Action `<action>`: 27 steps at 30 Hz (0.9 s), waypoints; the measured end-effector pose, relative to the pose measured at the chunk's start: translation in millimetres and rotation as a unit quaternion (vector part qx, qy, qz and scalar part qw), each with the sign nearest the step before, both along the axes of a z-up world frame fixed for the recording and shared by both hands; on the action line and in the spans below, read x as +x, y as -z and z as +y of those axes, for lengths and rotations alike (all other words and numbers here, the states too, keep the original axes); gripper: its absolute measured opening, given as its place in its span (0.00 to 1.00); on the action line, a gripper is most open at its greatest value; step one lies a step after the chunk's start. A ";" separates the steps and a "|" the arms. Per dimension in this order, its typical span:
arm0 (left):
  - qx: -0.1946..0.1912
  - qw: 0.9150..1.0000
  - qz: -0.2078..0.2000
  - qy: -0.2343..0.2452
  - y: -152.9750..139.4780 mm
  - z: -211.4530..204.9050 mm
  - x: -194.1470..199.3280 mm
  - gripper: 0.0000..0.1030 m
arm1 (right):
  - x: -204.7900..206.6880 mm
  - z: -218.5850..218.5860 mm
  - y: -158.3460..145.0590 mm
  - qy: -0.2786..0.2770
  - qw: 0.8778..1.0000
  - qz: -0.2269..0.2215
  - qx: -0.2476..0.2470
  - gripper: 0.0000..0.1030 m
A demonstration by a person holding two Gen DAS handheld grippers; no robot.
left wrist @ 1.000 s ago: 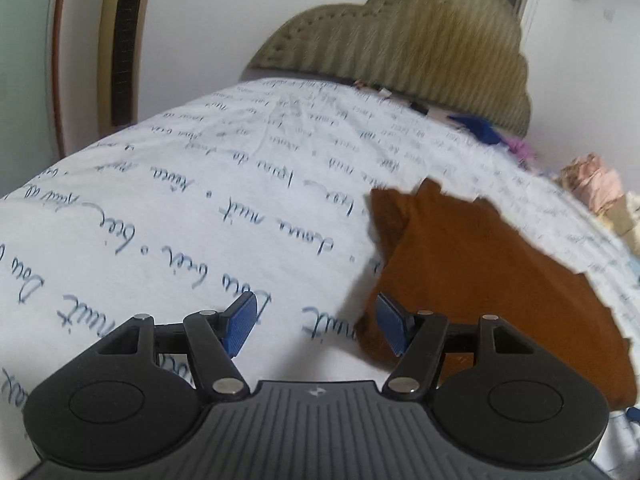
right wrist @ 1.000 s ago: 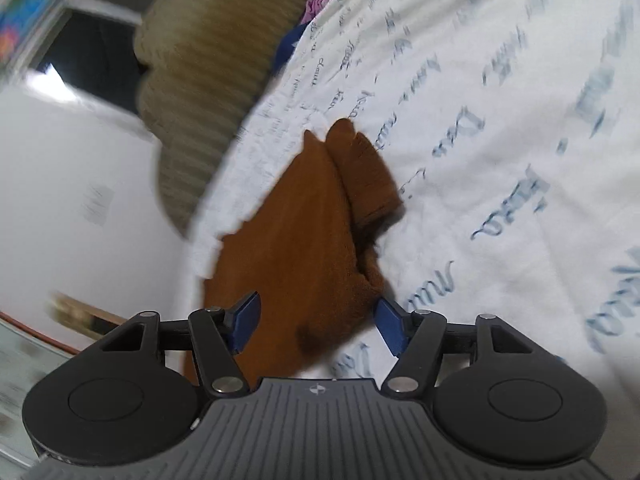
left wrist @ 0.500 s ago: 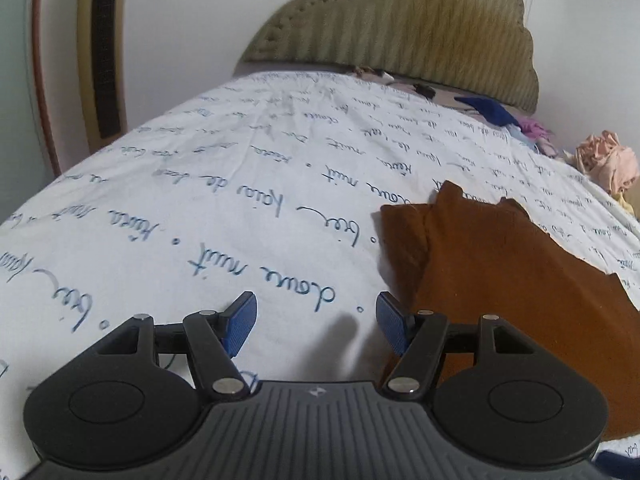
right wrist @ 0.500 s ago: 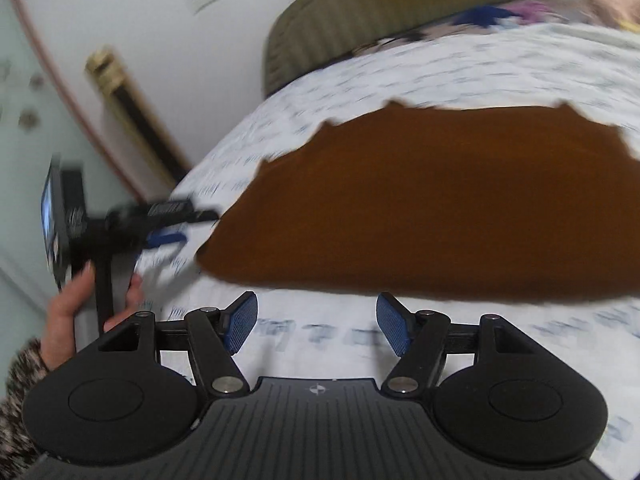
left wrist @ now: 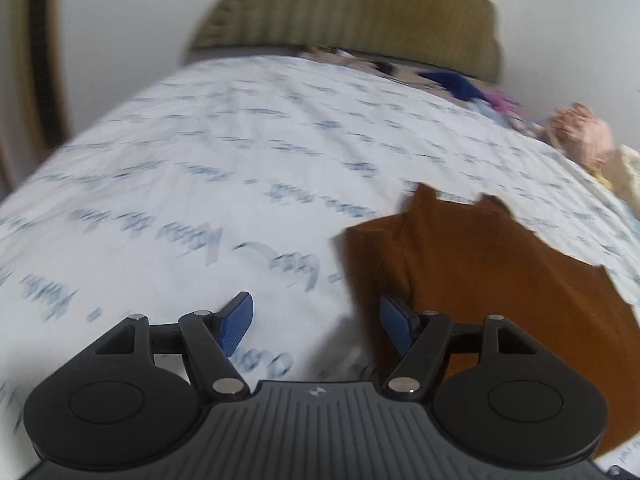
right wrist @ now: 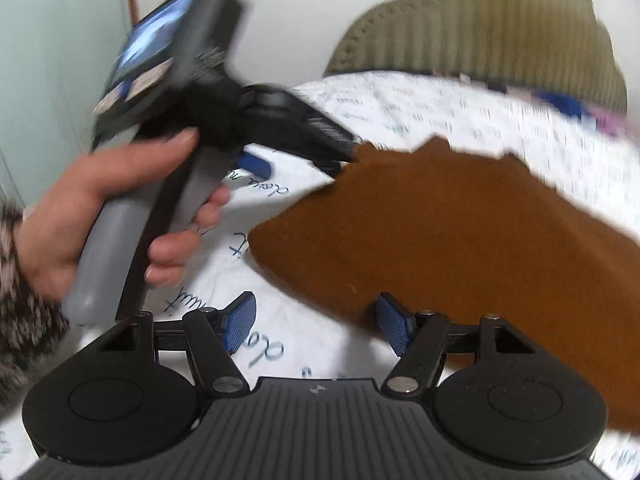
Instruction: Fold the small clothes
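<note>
One brown garment (left wrist: 500,280), seemingly folded

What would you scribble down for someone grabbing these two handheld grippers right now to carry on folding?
Left gripper: jaws opening, nothing between them, over the sheet just beside the brown garment.
Right gripper: open, empty, at the garment's near edge.
Garment: lying on the bed, one side seemingly folded over; neither gripper holds it.
Spare clothes are heaped by the headboard.
Left to do: grip the brown piece, finish the fold, then probably take on the heap.
</note>
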State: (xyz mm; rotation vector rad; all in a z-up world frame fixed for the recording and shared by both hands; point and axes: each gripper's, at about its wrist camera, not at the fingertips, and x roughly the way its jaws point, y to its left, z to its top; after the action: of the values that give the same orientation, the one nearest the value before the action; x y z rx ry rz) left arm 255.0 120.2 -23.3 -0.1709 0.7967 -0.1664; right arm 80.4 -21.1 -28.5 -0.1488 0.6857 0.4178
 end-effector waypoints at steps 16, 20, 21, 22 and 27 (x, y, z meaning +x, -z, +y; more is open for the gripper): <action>-0.048 0.998 0.011 0.031 -2.7 22.7 -29.0 0.68 | -9.1 -57.3 -18.5 0.041 0.999 -0.018 0.020 0.67; -0.035 0.997 -0.010 0.061 -9.3 12.8 -63.5 0.74 | -23.1 -181.9 -32.0 0.183 0.976 0.013 0.118 0.68; -0.032 0.997 -0.013 0.064 -9.4 10.0 -68.2 0.75 | -28.2 -215.4 -33.2 0.223 0.965 0.018 0.140 0.68; -0.024 0.997 -0.015 0.070 -8.2 6.4 -72.0 0.77 | -34.2 -246.3 -32.3 0.262 0.952 0.017 0.159 0.70; -0.007 0.995 0.021 0.094 7.8 -7.6 -72.2 0.77 | -41.2 -350.3 -4.7 0.311 0.895 0.075 0.311 0.70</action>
State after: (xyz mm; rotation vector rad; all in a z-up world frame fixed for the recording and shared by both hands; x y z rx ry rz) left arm 182.8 112.5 -31.1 -0.1116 0.8527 -0.3472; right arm 39.2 -371.4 -23.8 0.7062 0.6801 0.0117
